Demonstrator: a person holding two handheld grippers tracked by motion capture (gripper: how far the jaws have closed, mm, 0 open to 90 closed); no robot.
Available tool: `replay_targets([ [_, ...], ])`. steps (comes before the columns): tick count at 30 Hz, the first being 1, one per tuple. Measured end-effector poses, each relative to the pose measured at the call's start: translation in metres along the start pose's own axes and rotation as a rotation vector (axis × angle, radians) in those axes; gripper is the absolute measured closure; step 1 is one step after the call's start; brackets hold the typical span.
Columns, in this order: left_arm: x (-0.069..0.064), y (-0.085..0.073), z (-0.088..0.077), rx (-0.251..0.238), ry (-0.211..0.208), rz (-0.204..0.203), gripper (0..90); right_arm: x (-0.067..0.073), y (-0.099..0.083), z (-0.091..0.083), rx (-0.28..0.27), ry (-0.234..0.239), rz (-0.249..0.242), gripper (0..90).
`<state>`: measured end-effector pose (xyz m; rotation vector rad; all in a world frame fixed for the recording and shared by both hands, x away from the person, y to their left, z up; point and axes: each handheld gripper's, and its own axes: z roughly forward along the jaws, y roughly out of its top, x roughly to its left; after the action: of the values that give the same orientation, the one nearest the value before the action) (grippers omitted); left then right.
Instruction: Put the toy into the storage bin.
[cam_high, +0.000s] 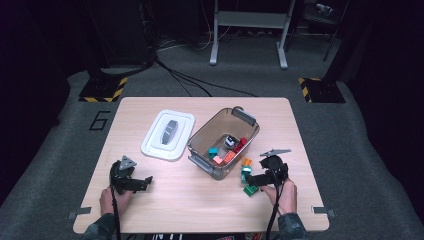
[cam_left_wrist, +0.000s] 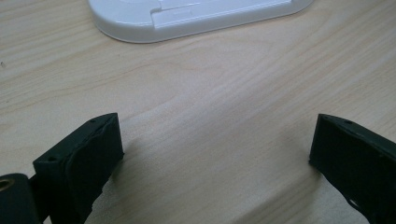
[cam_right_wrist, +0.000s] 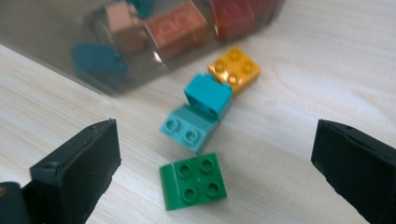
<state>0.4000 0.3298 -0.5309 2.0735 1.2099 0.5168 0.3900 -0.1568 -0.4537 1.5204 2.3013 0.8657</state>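
- The right gripper (cam_right_wrist: 212, 154) has its two black jaws wide apart and holds nothing; the small green square plastic brick (cam_right_wrist: 194, 181) lies on the light wooden table (cam_high: 200, 200) between the jaws, and no pad touches it.
- At 12 o'clock from the green brick, just beside it, is a light teal plastic brick (cam_right_wrist: 189, 128) with a darker teal brick (cam_right_wrist: 208, 94) tilted on it; a yellow-orange square brick (cam_right_wrist: 234, 68) touches that one at about 1 o'clock.
- The transparent grey plastic box (cam_high: 248, 121) stands at 11 o'clock from these bricks, with more coloured bricks inside.
- The left gripper (cam_left_wrist: 215, 149) is also wide open and empty, low over bare wood; the white plastic lid (cam_left_wrist: 196, 18) lies at 12 o'clock from it, well apart.
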Motion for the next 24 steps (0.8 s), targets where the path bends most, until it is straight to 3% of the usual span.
replay_targets([
  [7, 0.000, 0.000, 0.000, 0.001, 0.000, 0.000, 2.5, 0.007, -0.015, 0.018, 0.034, -0.056, 0.047, 4.1],
  [14, 0.000, 0.000, 0.000, 0.001, -0.002, -0.002, 2.5, 0.018, -0.023, 0.039, 0.030, -0.154, 0.035, 8.1],
  [19, 0.000, 0.000, 0.000, 0.001, 0.000, 0.000, 2.5, 0.022, -0.029, 0.043, 0.053, -0.171, 0.028, 13.2],
  [24, 0.000, 0.000, 0.000, 0.001, 0.000, -0.001, 2.5, 0.015, -0.038, 0.039, 0.070, -0.183, 0.031, 14.2],
])
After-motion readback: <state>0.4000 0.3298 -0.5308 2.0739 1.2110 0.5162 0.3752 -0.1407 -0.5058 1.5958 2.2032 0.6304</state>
